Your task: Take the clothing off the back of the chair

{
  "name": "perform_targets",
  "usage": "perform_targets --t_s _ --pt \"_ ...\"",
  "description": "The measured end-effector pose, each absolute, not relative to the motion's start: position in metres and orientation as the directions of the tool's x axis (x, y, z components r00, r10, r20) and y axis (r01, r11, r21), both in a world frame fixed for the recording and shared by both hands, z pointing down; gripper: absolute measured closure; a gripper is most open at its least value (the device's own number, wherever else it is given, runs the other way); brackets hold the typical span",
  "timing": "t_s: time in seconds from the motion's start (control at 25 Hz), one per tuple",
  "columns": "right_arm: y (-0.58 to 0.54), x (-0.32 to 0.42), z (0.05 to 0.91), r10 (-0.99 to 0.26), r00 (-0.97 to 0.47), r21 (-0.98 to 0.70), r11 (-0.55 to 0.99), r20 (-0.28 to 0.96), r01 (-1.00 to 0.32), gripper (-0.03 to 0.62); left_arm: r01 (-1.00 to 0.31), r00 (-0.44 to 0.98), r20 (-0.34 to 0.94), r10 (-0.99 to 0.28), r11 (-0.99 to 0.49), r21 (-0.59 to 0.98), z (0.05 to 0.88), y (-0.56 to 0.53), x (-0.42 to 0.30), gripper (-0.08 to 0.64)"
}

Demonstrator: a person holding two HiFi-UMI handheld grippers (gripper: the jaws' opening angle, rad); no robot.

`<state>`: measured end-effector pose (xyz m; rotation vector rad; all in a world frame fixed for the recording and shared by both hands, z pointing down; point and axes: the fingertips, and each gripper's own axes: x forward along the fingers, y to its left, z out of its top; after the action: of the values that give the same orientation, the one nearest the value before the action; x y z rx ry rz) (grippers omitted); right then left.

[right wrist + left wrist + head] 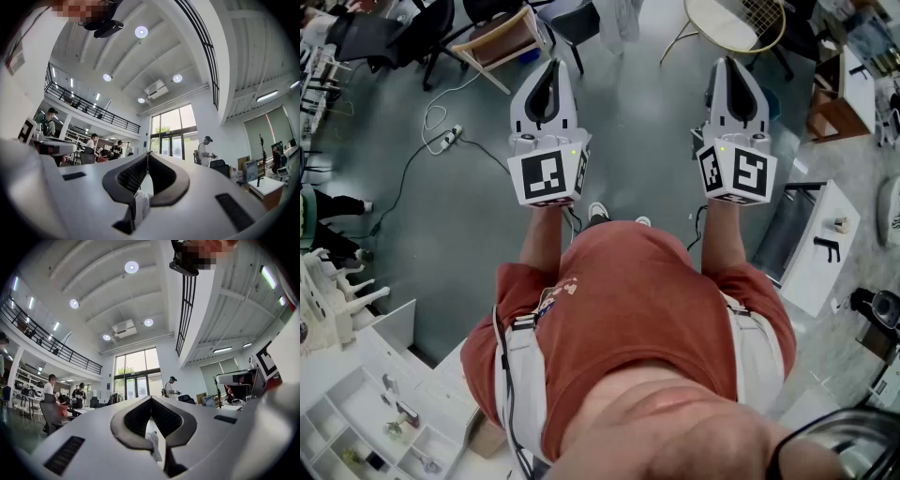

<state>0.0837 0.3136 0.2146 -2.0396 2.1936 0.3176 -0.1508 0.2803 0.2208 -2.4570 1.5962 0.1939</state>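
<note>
Below, grey floor [628,122], tall windows [136,376]; railed balcony [47,333]

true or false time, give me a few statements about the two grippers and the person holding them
1. The left gripper and the right gripper are both shut, tips together. True.
2. The left gripper clamps a piece of clothing. False: it holds nothing.
3. The person wears a red shirt. True.
4. Both grippers point straight down at the floor. False: their views look across the room at tall windows.
</note>
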Motion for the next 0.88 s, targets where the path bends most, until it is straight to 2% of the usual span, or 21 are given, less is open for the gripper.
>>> perform_targets --t_s 0.4,0.88 --pt "0.303 0.067 0.218 -0.968 -0.094 0.063 0.081 -0.231 -0.995 0.563 -0.917 0.399 -0.197 -0.896 -0.384 -0.109 0.228 0.276 -0.163 0.545" --pt "0.266 0.005 0.240 -0.964 -0.162 0.025 0.161 -0.209 -0.987 0.559 -0.930 0.366 -0.179 -0.913 -0.356 -0.089 0.245 0.254 -0.217 0.545"
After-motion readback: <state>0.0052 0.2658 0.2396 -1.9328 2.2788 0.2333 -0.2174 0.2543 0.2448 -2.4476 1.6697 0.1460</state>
